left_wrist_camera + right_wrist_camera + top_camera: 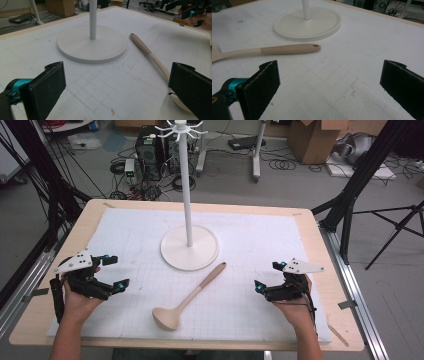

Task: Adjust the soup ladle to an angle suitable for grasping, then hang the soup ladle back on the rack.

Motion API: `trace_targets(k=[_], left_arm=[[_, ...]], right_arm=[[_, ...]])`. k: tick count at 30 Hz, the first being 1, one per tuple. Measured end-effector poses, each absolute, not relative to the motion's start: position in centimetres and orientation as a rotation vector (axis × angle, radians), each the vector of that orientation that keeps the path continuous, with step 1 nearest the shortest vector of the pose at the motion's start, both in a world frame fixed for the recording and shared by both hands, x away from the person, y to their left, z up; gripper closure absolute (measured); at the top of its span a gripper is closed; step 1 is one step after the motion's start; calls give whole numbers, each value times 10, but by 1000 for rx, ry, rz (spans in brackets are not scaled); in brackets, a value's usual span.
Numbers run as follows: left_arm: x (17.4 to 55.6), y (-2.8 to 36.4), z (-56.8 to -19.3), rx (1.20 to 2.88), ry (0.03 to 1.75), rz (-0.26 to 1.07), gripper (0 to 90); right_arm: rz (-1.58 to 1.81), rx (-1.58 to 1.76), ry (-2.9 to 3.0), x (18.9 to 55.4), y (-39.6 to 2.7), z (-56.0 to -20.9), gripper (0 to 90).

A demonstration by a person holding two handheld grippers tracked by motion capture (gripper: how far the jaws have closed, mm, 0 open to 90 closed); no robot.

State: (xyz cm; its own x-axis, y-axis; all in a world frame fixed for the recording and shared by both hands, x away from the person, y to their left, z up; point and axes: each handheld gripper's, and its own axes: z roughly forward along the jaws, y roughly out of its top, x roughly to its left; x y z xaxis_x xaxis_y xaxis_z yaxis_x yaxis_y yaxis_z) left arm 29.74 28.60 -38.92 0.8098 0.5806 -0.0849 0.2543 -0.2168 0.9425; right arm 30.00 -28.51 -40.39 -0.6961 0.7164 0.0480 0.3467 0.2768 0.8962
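Item: ladle [187, 298], mid-desk near front edge (beside stand [189, 247]). My left gripper [111, 271] and right gripper [266, 276]: agape, empty, flanking it.

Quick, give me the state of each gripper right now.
Left gripper: open, jaws wide apart, holding nothing.
Right gripper: open, jaws wide apart, holding nothing; the wooden ladle lies untouched on the mat.

A pale wooden counter [320, 270] carries a white gridded mat [250, 245] that covers nearly all of its top. On the mat stands a white stand [189, 247] with a round base and an upright pole. Just in front of the base lies a wooden ladle [187, 297], handle toward the base, bowl toward the near edge.
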Motion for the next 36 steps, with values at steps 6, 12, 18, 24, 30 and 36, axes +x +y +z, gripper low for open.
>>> trace_targets(k=[6,12,18,24,30,36], left_arm=[[297,285,-389,1807,635,330,16],[297,282,-387,1824,619,330,16],[297,282,-387,1820,621,329,16],[298,281,-386,1826,628,332,16],[298,279,-386,1817,637,343,16],[297,279,-386,1816,645,335,17]], right_arm=[[1391,949,2202,300,-284,-405,13],[1390,932,2218,301,-282,-406,13],[1416,939,2195,301,-286,-404,13],[1399,952,2210,302,-285,-405,13],[1397,955,2207,302,-285,-405,13],[1392,956,2212,302,-285,-406,13]])
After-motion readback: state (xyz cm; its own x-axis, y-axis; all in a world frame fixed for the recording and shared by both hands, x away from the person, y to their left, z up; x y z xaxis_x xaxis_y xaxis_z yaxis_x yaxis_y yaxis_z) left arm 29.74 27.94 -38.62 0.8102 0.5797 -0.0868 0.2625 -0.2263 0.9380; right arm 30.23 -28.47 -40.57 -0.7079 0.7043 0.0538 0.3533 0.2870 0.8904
